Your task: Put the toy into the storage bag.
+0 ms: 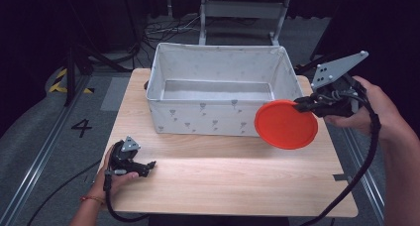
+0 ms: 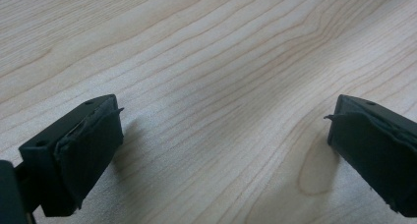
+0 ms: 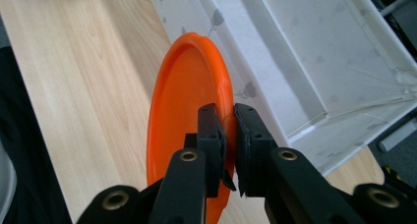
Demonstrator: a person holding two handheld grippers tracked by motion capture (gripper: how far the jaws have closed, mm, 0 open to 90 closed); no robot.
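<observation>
An orange round plate (image 1: 286,125) hangs on edge above the table's right side, in front of the white fabric bin (image 1: 216,118). My right gripper (image 1: 298,105) is shut on the plate's rim. In the right gripper view the plate (image 3: 189,101) stands upright between the two black jaws of the right gripper (image 3: 229,126), next to the bin's near wall (image 3: 231,47). My left gripper (image 1: 150,165) rests low on the table's front left, held in a hand. Its wide-apart fingertips (image 2: 93,135) show nothing between them but bare wood, so the left gripper (image 2: 223,130) is open.
The light wooden table (image 1: 223,181) carries the bin at its back middle; the bin's inside (image 1: 218,89) looks bare. Cables trail from both grippers off the front edge. A grey floor with a painted number lies to the left.
</observation>
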